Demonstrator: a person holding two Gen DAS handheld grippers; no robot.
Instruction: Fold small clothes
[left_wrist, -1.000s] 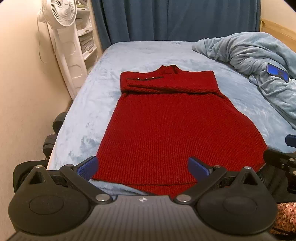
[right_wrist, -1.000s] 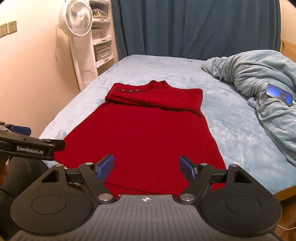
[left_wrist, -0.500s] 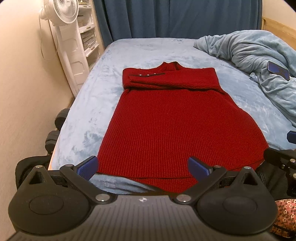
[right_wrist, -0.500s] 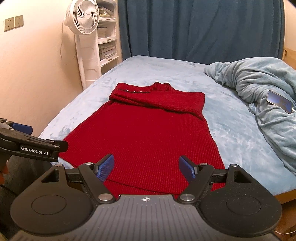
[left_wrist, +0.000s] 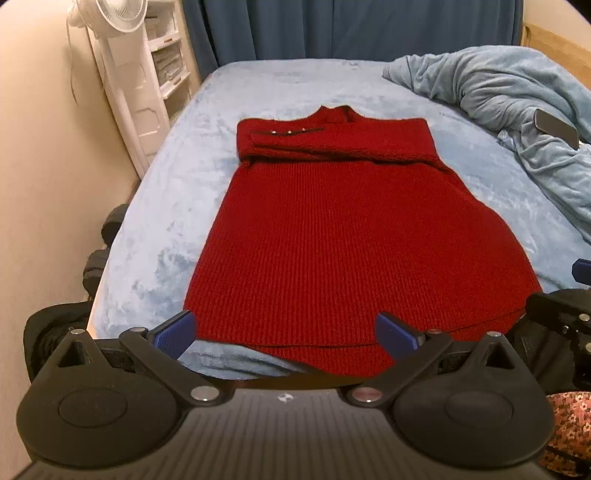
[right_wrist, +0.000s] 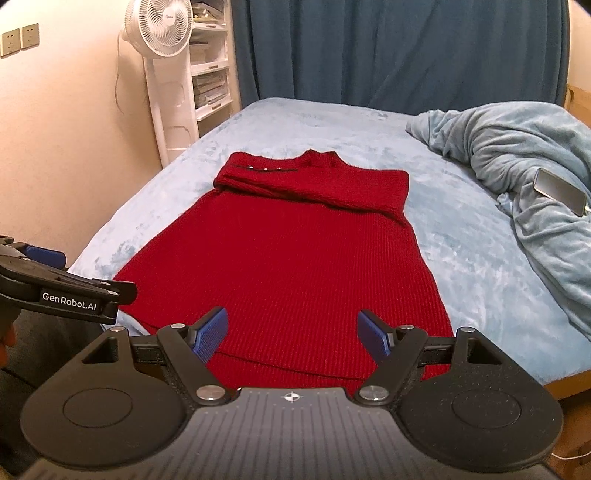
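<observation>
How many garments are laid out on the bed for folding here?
1: a red knit sweater, flat in the middle of the bed, sleeves folded across its chest. The rumpled blanket at the right could hide others.

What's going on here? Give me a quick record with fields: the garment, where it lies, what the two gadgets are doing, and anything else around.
garment: red knit sweater, spread flat, sleeves folded across the chest
surface: bed with a light blue cover
left hand-held gripper: open, over the near hem, holding nothing
right hand-held gripper: open, over the near hem, holding nothing
also on bed: crumpled blue blanket with a phone on it
beside bed: white fan, shelves
behind: dark blue curtain
</observation>
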